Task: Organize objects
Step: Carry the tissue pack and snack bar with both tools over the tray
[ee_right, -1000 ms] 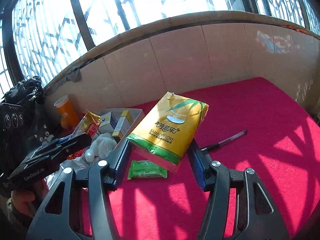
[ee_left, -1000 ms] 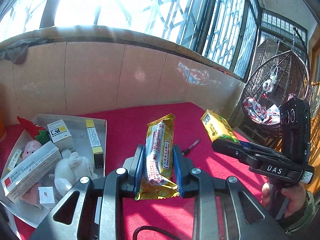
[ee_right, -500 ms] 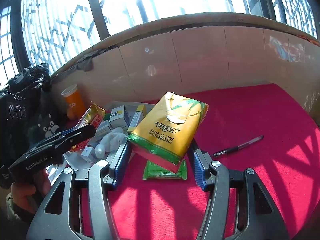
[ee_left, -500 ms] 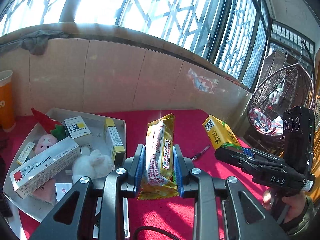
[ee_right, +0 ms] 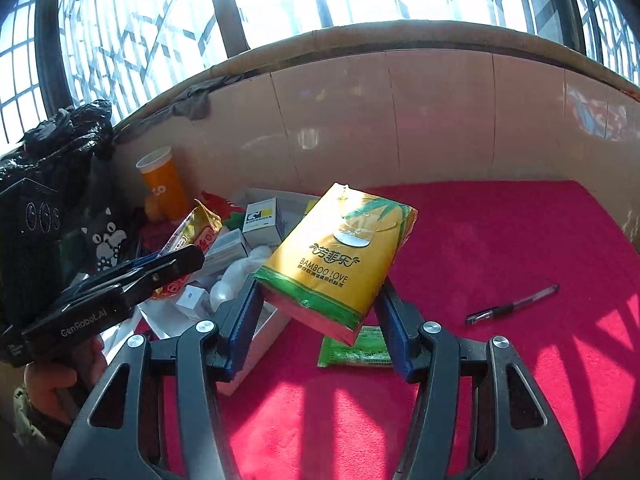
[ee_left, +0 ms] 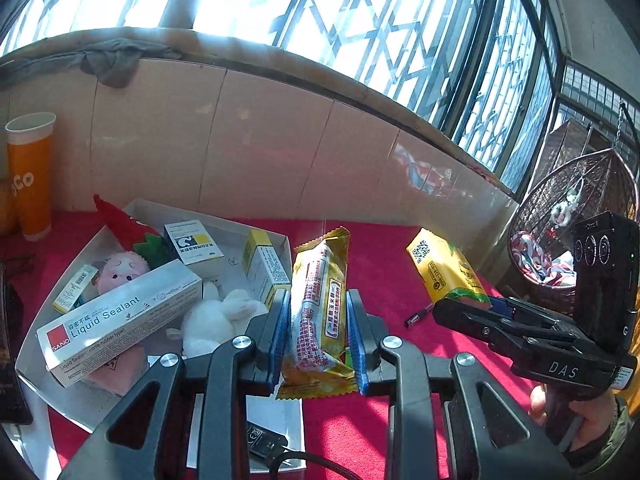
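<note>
Nearest to us, our left gripper (ee_left: 316, 320) has its blue-padded fingers (ee_left: 278, 320) pressed against both sides of a long yellow-and-red foil snack bar (ee_left: 318, 312), held upright in the air just right of the shallow white cardboard tray (ee_left: 280, 236). Our right gripper (ee_right: 316, 304) is opened wide enough to clamp a flat yellow tissue pack with a green band (ee_right: 340, 260) by its lower end, the pack tilting up and away over the red cloth tabletop (ee_right: 500, 240). Under that pack a small green sachet (ee_right: 356, 354) lies flat on the cloth, and further right a black pen (ee_right: 512, 305) lies well apart from everything. The tray is crowded: a long white Liquid Sealant box (ee_left: 120, 316) lies across its front, a white plush rabbit (ee_left: 216, 320) sits just beside it, a pink plush doll with a red hat (ee_left: 120, 268) lies behind, and a small white-and-yellow carton (ee_left: 194, 242) and a tall yellow-topped carton (ee_left: 266, 268) stand near the far edge. Beyond the tray an orange paper cup (ee_left: 32, 176) stands against the beige tiled wall (ee_left: 260, 152), with barred windows (ee_left: 360, 20) above.
</note>
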Demonstrator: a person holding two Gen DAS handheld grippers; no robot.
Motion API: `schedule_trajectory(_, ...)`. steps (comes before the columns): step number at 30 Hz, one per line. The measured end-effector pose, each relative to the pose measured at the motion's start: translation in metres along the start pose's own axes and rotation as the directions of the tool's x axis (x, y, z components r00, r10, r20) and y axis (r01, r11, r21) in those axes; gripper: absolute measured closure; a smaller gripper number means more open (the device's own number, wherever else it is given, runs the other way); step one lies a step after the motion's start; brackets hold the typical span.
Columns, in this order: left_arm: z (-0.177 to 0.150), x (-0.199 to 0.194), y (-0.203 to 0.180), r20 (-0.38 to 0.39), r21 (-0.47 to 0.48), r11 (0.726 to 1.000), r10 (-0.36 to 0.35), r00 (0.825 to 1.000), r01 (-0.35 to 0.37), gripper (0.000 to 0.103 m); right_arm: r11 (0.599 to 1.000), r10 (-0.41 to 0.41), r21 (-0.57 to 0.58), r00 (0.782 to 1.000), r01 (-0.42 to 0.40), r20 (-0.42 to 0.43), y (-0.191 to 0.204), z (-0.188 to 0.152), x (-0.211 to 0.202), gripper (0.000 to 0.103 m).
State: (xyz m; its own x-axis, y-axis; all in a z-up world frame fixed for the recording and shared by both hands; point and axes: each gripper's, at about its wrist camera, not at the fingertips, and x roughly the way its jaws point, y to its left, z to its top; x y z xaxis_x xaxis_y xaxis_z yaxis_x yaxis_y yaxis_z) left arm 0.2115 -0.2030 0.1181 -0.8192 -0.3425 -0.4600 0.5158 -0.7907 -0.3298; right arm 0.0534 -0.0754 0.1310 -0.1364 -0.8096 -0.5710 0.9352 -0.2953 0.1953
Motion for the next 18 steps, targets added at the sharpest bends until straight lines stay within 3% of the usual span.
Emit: schedule_trajectory(18, -0.009, -0.006, 0.041, 0.006, -0.071, 0.997, 0.018, 1.0, -0.018, 0.076, 0.997, 0.014, -0.072, 1.0, -0.015, -0.018, 0.04, 0.016, 0.031, 0.047)
